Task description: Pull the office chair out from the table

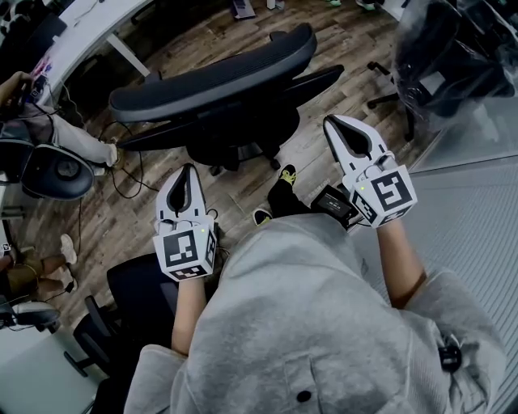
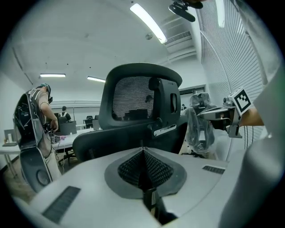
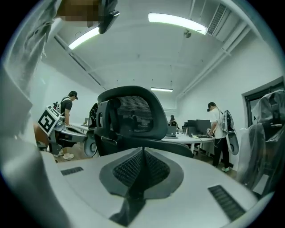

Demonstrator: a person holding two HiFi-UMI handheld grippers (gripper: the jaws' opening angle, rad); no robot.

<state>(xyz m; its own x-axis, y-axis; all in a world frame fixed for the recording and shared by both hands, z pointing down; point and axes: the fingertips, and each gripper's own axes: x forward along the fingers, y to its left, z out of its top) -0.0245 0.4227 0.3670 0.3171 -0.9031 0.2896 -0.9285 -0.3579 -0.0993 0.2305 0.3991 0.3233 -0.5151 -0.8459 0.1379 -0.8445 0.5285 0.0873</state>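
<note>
Mesh chair back, gripper views only

no legible text, labels, brands, numbers or signs in view

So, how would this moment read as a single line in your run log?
left gripper: shut, empty | right gripper: shut, empty | office chair: ahead, not gripped

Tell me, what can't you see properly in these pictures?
Office chair wheels: head view, mostly hidden under its seat and backrest.
Its base: gripper views, blocked by the left gripper and right gripper themselves.
Table: head view, cut off by the top-left edge.
Wrapped chair: head view, veiled by plastic, cut off at the top edge.
</note>
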